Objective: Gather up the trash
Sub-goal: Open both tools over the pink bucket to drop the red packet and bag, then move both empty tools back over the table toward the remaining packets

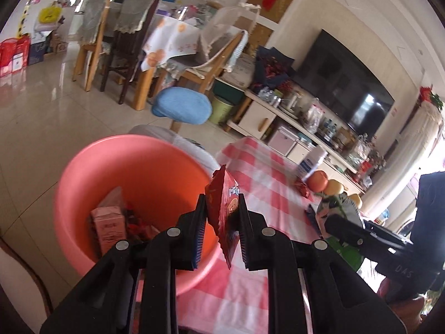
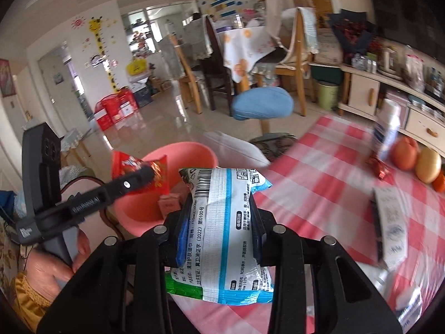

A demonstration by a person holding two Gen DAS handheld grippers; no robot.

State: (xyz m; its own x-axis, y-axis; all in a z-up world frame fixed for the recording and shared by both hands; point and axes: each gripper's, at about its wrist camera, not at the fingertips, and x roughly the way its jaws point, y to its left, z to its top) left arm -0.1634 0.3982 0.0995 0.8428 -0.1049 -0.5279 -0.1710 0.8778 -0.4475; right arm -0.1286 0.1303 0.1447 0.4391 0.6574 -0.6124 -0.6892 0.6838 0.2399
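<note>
My left gripper (image 1: 222,208) is shut on a red snack wrapper (image 1: 224,194), held just above the right rim of a pink plastic basin (image 1: 111,167). The basin holds a pink carton (image 1: 108,225) and other red trash. My right gripper (image 2: 219,208) is shut on a white and blue wet-wipe packet (image 2: 222,222), above the red-checked tablecloth (image 2: 319,183). The right wrist view also shows the left gripper (image 2: 147,174) with the red wrapper (image 2: 130,164) over the basin (image 2: 194,153). The left wrist view shows the right gripper (image 1: 333,217) with its packet (image 1: 338,208) at the right.
On the tablecloth (image 1: 264,172) lie a small red wrapper (image 2: 379,168), a white box (image 2: 390,225), a white spray bottle (image 2: 386,130) and several fruits (image 2: 417,158). A blue stool (image 2: 262,103), dining chairs and a TV cabinet (image 2: 389,89) stand beyond.
</note>
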